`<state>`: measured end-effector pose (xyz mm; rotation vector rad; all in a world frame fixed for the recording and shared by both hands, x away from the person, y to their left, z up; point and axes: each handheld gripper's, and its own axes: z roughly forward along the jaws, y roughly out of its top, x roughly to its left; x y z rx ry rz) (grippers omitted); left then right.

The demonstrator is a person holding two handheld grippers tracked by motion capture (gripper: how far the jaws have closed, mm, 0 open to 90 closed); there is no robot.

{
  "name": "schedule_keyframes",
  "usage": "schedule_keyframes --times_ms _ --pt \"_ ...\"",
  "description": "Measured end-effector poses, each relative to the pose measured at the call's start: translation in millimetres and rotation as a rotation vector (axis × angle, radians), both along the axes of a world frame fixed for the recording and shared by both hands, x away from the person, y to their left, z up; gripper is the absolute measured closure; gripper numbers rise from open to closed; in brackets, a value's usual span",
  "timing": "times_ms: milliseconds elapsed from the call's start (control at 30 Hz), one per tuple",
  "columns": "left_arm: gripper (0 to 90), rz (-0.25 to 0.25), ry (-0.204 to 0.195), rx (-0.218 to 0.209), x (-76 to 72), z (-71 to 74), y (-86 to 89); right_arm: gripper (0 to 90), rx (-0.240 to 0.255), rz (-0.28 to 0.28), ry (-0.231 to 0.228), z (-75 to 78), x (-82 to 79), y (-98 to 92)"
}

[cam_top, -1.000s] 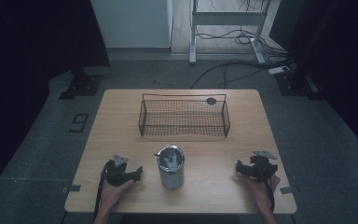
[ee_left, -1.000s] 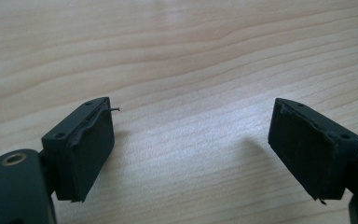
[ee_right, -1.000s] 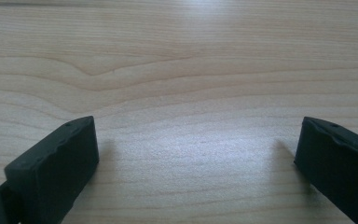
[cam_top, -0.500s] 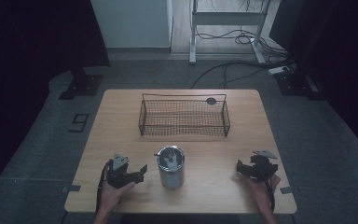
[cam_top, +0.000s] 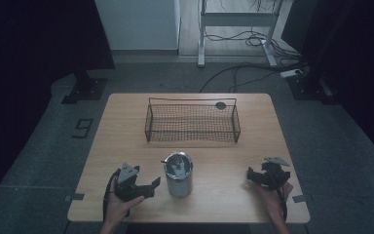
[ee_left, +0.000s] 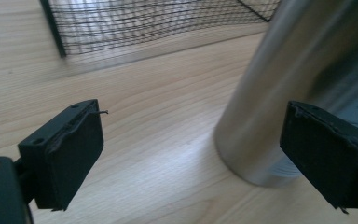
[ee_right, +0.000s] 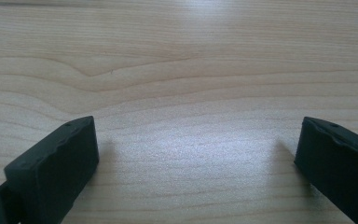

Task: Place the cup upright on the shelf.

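Lower left of the high view: left gripper (cam_top: 148, 186) with fingers spread wide, empty, just beside the steel canister (cam_top: 177, 174) at lower centre of the counter (cam_top: 126, 126). Likely approaching; next, closing around it. Lower right: right gripper (cam_top: 253, 176) fingers spread, empty.

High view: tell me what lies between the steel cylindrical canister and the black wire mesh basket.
Nothing: in the high view, only bare light wooden table separates the steel cylindrical canister from the black wire mesh basket.
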<state>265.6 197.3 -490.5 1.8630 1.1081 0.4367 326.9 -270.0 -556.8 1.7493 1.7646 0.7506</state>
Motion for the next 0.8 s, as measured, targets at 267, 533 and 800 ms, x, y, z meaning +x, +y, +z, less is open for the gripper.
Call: schedule_keyframes --times_ms 267,533,800 --pt "4.1 -0.026 0.014 -0.016 -6.0 2.5 -5.3 0.0 -0.001 0.005 -0.001 0.0 0.0 -0.1" --pt "2.9 -0.054 0.001 -0.059 -14.9 13.3 -8.2 0.0 0.000 0.005 -0.001 0.0 0.0 -0.2" --pt "1.3 -0.046 -0.006 -0.050 -20.8 16.8 -23.7 0.0 0.000 0.005 -0.001 0.0 0.0 -0.2"
